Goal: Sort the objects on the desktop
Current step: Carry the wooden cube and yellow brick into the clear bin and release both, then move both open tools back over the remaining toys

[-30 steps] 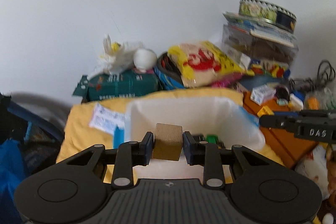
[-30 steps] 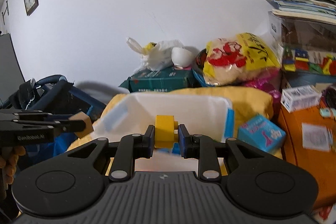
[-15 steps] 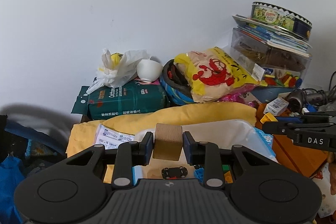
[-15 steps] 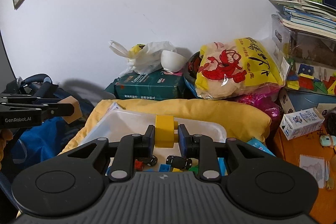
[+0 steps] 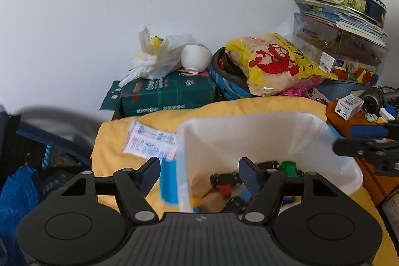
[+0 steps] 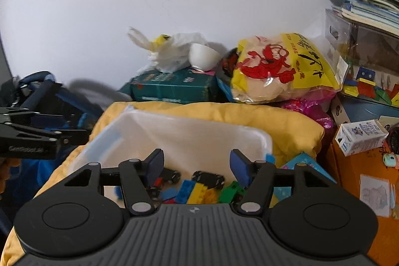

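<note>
Both grippers have just been opening: the wooden cube and yellow brick pinched earlier are gone from between the pads. Left gripper [image 5: 199, 170] and right gripper [image 6: 197, 166] each stand spread and empty over one white bin [image 6: 189, 133] on a yellow cushion [image 6: 286, 124]. Inside lie three black toy cars [image 6: 208, 178] and several loose bricks [image 6: 197, 192], partly hidden behind the fingers and blurred; which are the dropped pieces I cannot tell.

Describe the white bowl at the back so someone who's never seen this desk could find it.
Start at the dark green rectangular package against the white wall. The small white ceramic bowl sits tipped on top of it, beside a crumpled white plastic bag. It is the only smooth, round, hard white thing there.
</note>
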Available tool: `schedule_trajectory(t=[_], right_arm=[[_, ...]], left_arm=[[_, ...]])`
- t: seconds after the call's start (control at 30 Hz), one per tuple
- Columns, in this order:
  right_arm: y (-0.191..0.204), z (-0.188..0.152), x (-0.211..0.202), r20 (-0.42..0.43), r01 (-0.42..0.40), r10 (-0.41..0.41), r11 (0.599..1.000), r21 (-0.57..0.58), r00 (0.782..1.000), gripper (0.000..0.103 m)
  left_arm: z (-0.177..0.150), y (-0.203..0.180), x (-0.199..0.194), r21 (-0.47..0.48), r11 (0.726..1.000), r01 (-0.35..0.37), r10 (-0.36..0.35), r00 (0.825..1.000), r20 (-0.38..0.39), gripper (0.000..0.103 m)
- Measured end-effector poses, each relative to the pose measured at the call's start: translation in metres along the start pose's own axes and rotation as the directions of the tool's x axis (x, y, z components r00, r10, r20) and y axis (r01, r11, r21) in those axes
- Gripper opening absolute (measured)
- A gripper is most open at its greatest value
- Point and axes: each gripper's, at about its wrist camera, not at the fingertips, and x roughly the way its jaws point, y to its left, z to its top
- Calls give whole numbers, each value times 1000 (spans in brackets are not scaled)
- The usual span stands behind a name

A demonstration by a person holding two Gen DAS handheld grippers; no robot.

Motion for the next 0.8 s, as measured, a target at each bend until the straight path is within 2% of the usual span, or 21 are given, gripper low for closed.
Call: schedule_trajectory(t=[0.17,0.27,0.33,0.5,0.57,0.63,0.7,0.77,0.8], right_arm=[[32,-47,-25,17,-59,61,995,-79,998,62],[47,-79,-15,-46,-85,81,992,-90,996,61],[52,-97,7,-109,-70,60,993,-92,992,60],[56,-119,64,-200,-3,-15,996,-92,980,62],[55,-124,79,-224,8,-28,996,-94,974,63],[58,-128,91,-230,34,-60,993,-115,971,72],[58,-130,96,-226,58,-86,990,-129,970,74],[59,-134,92,-224,51,-79,990,-132,971,63],[57,-134,91,-226,46,-73,991,-123,971,53]], left_arm=[[-45,14,-17,-74,997,14,-15,1000,-10,73],[-71,18,-19,-82,997,12,-16,999,-52,73],[-83,20,-20,-82,997,8,-13,997,-71,73],[-101,23,-27,-62,998,7,-12,997,-82,73],[-105,24,-28,-53,999,10,-14,996,-90,73],[-108,25,-28,-54,998,11,-16,995,-99,73],[-111,25,-26,-61,998,18,-25,994,-110,73],[-112,22,-22,-62,998,24,-32,992,-120,73],[-112,19,-19,-58,998,29,-36,992,-123,73]])
